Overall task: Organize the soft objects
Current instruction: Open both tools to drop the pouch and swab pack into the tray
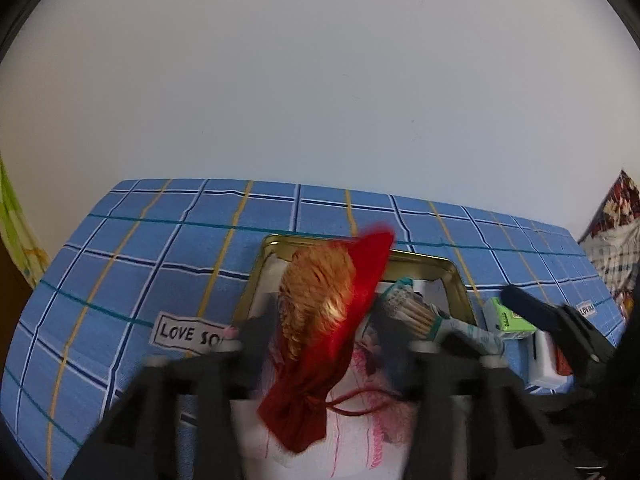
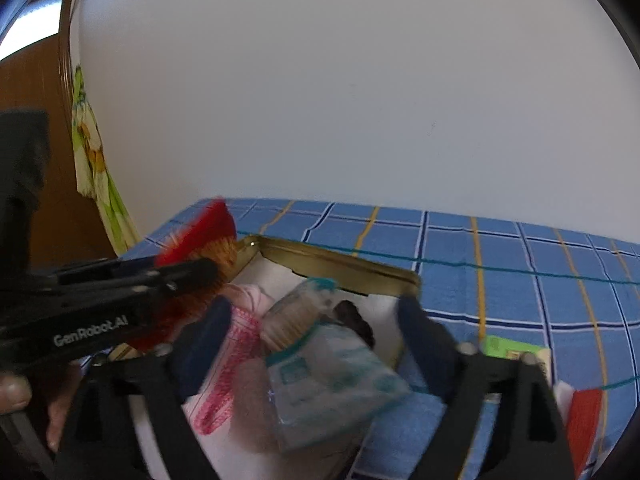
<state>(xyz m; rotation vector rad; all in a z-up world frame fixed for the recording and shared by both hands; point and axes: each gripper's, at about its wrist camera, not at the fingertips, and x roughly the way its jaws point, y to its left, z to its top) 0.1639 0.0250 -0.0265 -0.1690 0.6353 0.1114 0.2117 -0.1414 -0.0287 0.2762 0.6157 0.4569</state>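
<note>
Both jaws wide, empty, over gold metal tin (image 1: 460, 280) of fuzzy red-orange plush (image 1: 324, 312).

The right gripper (image 2: 310, 320) has its fingers (image 2: 202, 344) spread wide over a gold tin (image 2: 340, 264). A clear packet of cotton swabs (image 2: 320, 360) lies loose between them on white and pink cloth (image 2: 224, 372). Beyond the left finger, the other gripper (image 2: 120, 288) crosses a red and orange tuft (image 2: 208, 236).

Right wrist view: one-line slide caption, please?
Open right gripper over a cotton-swab packet at the gold tin.
</note>
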